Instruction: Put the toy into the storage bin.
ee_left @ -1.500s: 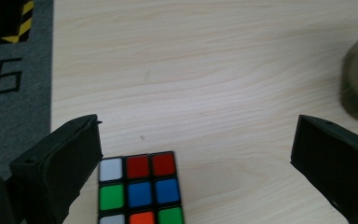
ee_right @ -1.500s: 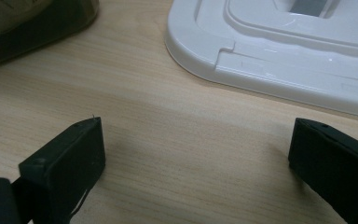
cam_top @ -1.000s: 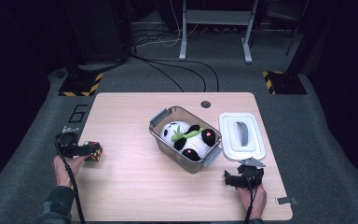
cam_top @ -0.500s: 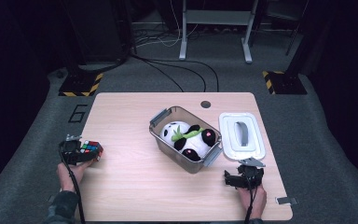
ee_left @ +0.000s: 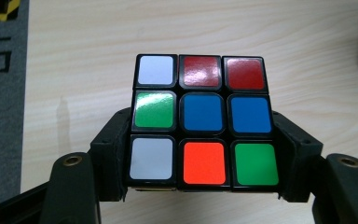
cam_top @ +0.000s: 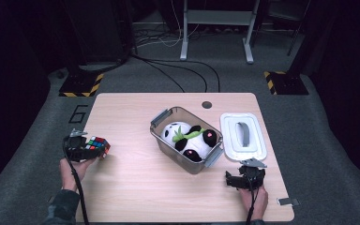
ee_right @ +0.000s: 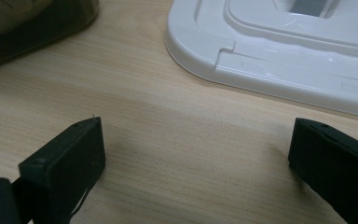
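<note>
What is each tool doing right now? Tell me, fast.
Left tool: closed on the puzzle cube, jaws pressing both its sides.
Right tool: open, holding nothing, over bare table near the white lid.

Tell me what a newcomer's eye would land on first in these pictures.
First, the colourful puzzle cube, clamped between the left tongs near the table's left edge. Next, the black-and-white panda plush lying in the clear bin at the table's middle, with the bin's white lid lying flat just right of it. The right tongs stand open over bare wood in front of that lid.
</note>
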Available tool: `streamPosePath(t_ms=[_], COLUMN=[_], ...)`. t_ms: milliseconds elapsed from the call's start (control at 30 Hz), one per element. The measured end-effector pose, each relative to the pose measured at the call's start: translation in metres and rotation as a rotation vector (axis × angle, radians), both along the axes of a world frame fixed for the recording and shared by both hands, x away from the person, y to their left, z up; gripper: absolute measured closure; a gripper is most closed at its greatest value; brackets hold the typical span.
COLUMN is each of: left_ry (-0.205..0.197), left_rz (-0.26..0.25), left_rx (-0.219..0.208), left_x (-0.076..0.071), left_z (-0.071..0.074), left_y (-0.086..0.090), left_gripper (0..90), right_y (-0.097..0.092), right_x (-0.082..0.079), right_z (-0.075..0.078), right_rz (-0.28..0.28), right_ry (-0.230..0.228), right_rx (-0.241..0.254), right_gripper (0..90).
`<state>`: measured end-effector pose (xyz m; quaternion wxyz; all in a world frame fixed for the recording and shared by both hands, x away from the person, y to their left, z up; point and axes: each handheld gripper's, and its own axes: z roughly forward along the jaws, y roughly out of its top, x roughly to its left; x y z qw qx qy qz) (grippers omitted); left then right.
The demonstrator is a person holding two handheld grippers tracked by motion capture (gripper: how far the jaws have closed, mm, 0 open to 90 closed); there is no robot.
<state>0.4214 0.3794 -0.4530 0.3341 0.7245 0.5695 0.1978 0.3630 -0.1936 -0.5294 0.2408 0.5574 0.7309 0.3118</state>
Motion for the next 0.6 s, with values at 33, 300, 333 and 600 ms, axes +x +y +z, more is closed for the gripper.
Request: streamPosePath(t_ms=[33, 300, 333, 600], left_ry=[-0.010, -0.060, -0.067, -0.094], left_rz=[-0.023, -0.114, -0.129, -0.214], left_rx=[-0.013, -0.001, 0.003, 0.018], left_x=[-0.001, -0.003, -0.003, 0.004], left_z=[0.010, 0.045, 0.050, 0.077], left_y=[-0.007, -0.040, -0.045, -0.082], left_gripper=[34.3, 34.2, 34.2, 34.2], right_y=[0.000, 0.000, 0.000, 0.000], right_x=[0.000, 0.000, 0.000, 0.000], right_z=[0.000, 0.000, 0.000, 0.000], right_rz=[-0.001, 0.000, 0.000, 0.000], right_ry=[0.001, 0.000, 0.000, 0.001], right_rx=[0.001, 0.001, 0.000, 0.001], right_gripper=[3.0, 3.0, 3.0, 3.1])
